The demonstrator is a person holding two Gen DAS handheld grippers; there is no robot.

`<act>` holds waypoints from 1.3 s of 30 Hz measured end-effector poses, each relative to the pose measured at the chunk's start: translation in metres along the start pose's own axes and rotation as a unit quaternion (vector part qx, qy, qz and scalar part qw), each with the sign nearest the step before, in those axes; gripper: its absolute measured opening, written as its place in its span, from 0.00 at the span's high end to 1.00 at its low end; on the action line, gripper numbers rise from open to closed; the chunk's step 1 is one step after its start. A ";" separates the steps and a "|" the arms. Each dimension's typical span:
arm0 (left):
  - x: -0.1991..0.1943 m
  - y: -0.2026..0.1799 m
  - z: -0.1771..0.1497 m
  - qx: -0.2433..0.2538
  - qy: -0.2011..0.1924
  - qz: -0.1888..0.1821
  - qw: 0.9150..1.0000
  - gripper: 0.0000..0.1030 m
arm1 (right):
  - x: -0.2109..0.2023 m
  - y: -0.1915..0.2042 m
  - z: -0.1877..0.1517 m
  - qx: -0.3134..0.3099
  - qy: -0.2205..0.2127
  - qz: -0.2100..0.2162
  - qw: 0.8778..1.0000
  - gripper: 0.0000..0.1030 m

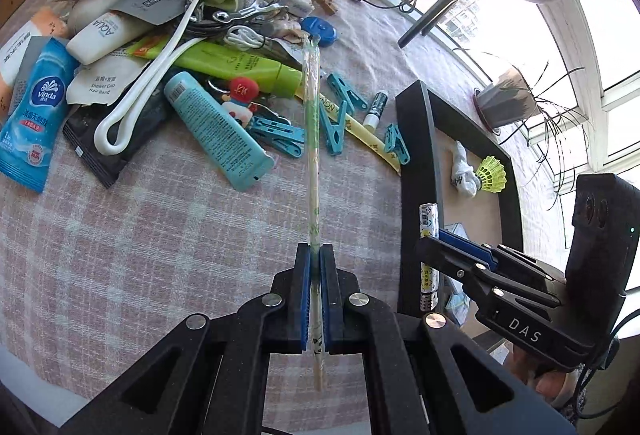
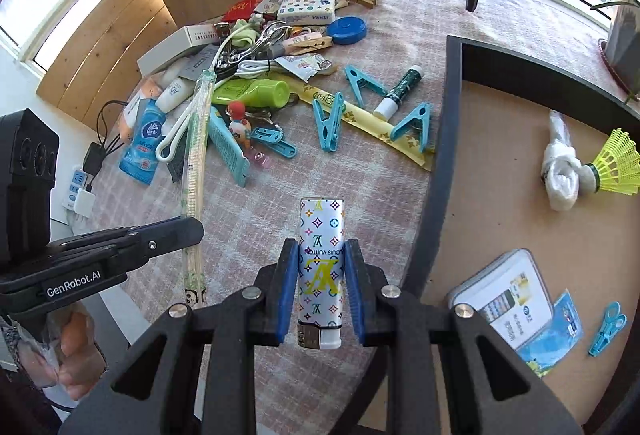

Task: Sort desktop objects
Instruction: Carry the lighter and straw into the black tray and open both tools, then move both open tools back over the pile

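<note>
The left tool is squeezing tight on a long pack of chopsticks, and the pack is sticking out toward the pile at 12 o'clock. The right tool is pinching a lighter with bright shapes on it, just beside the black tray at 3 o'clock on the bench. I think both things are being carried to the tray, so each tool needs to go over the rim, come down and open slowly
</note>
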State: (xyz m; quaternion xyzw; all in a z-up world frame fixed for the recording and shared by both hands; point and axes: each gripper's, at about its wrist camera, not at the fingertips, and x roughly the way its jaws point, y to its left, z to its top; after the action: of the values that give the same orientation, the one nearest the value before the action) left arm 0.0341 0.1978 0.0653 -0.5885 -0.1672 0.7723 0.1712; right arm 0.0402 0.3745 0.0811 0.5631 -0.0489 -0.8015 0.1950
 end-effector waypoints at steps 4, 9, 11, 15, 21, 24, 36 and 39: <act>0.011 -0.037 0.005 0.035 0.011 -0.014 0.999 0.96 | -0.027 -0.043 -0.011 0.037 -0.023 -0.020 0.999 0.78; 0.028 -0.085 0.003 0.081 0.034 -0.036 0.996 0.96 | -0.055 -0.093 -0.029 0.088 -0.041 -0.053 0.994 0.78; 0.035 -0.103 0.000 0.096 0.042 -0.042 0.994 0.96 | -0.066 -0.110 -0.037 0.105 -0.044 -0.066 0.991 0.78; 0.049 -0.133 -0.003 0.123 0.052 -0.046 0.990 0.96 | -0.080 -0.138 -0.051 0.129 -0.048 -0.087 0.987 0.78; 0.062 -0.162 -0.007 0.147 0.056 -0.041 0.987 0.96 | -0.090 -0.159 -0.062 0.149 -0.051 -0.101 0.982 0.78; 0.065 -0.169 -0.008 0.156 0.058 -0.037 0.985 0.96 | -0.092 -0.163 -0.064 0.152 -0.053 -0.106 0.981 0.78; 0.057 -0.161 -0.003 0.162 0.040 -0.007 0.986 0.71 | -0.091 -0.150 -0.049 0.138 -0.054 -0.102 0.984 0.68; 0.054 -0.149 0.002 0.148 0.038 -0.004 0.988 0.71 | -0.087 -0.141 -0.042 0.128 -0.051 -0.095 0.986 0.68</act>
State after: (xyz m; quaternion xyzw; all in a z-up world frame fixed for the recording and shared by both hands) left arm 0.0291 0.3548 0.0880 -0.5851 -0.0468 0.7649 0.2652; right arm 0.0683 0.5420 0.1011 0.5441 -0.1069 -0.8312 0.0416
